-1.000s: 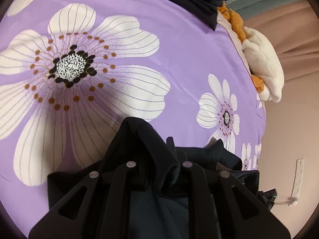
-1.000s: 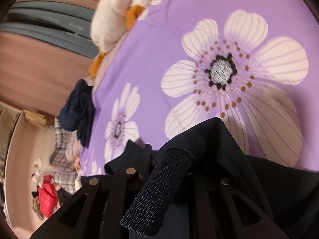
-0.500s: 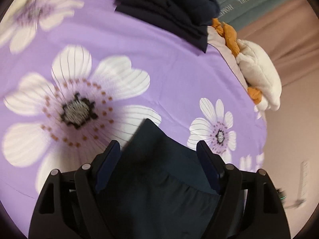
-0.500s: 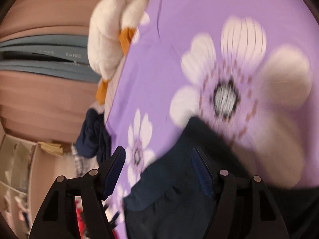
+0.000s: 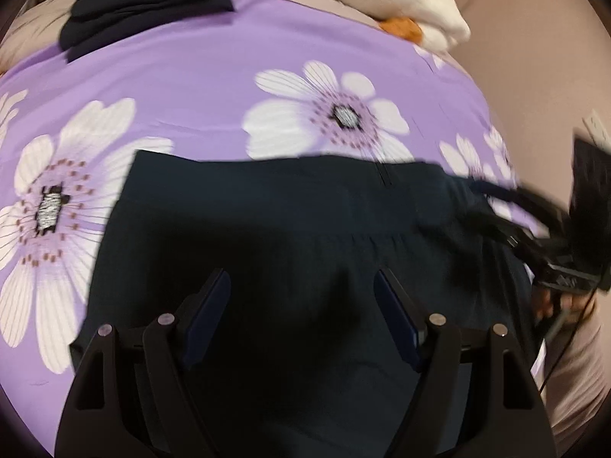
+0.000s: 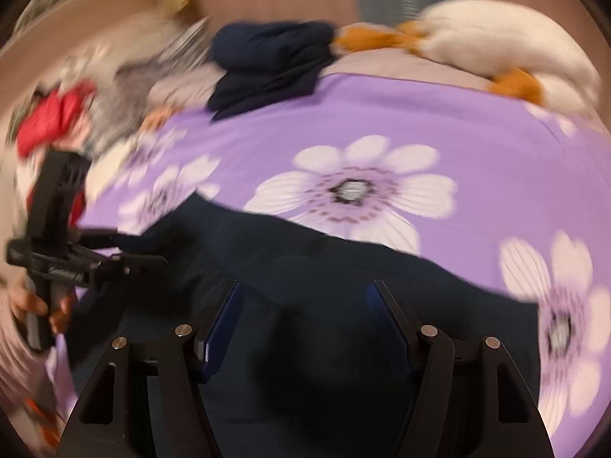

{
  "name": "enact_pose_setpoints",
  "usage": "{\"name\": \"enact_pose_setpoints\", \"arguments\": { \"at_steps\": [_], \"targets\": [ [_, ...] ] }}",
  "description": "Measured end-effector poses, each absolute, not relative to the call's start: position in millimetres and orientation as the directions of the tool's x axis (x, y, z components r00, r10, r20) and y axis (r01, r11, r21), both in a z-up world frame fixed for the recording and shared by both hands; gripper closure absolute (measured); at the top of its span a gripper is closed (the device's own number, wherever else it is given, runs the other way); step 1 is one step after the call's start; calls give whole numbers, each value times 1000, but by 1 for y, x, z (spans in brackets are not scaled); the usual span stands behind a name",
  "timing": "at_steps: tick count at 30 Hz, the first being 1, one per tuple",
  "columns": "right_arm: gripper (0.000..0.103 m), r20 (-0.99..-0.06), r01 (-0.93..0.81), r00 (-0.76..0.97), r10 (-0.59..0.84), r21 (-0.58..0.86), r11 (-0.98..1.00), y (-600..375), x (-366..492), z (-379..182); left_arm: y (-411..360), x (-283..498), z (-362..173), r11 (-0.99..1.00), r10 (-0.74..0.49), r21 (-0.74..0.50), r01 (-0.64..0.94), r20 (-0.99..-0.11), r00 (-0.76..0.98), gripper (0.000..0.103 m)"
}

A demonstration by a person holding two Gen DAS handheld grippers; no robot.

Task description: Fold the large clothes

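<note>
1. Left wrist view, bottom of frame: the left gripper is hanging over dark cloth with its jaws standing wide apart and nothing lying between the blue pads.
2. Right wrist view, bottom of frame: the right gripper is likewise standing wide, blue pads well apart, gripping nothing. This view is blurring heavily.
3. Under both grippers the dark navy garment is lying spread on the purple floral bedsheet, filling the lower centre of each frame. Its far edge is running roughly straight across mid-frame in the left view; a short zip-like seam is showing near that edge, right of centre.
4. Right edge of the left view: the other gripper is showing side-on, blurred, beside the garment's right end, with fingers of a hand just visible below it.
5. Left edge of the right view: the other gripper is appearing side-on with a hand wrapping its handle, beside the garment's left end.
6. Beyond the garment, bare sheet with large white flowers is stretching to the far side.
7. Top left in the left view: a folded dark navy pile is sitting at the sheet's far edge.
8. Top right: a white and orange plush toy is lying beside that pile.
9. Upper left of the right view: something red, too blurred to identify.
</note>
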State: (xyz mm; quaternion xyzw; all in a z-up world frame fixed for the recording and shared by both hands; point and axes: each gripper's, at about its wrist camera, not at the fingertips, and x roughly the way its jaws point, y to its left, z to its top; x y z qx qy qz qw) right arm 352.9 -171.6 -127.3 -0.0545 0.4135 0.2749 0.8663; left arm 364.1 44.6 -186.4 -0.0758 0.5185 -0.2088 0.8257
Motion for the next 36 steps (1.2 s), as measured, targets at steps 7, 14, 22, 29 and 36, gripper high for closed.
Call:
{"name": "enact_pose_setpoints", "arguments": {
  "at_steps": [7, 14, 22, 29, 36],
  "targets": [
    [33, -826, -663, 420, 375, 4, 749, -136, 391, -150, 40, 367, -210, 895, -430, -349, 277, -838, 335, 26],
    [91, -901, -768, 288, 326, -14, 640, -130, 386, -167, 41, 372, -212, 880, -465, -389, 272, -820, 334, 26],
    [98, -821, -701, 495, 284, -184, 689, -125, 386, -146, 46, 389, -211, 882, -471, -425, 203, -799, 372, 25],
    [98, -848, -655, 468, 249, -144, 741, -121, 412, -168, 50, 416, -215, 891, -450, -431, 142, -803, 390, 25],
    [75, -789, -544, 537, 298, -53, 838, -149, 406, -140, 64, 402, -197, 891, -446, -435, 127, -791, 419, 25]
  ]
}}
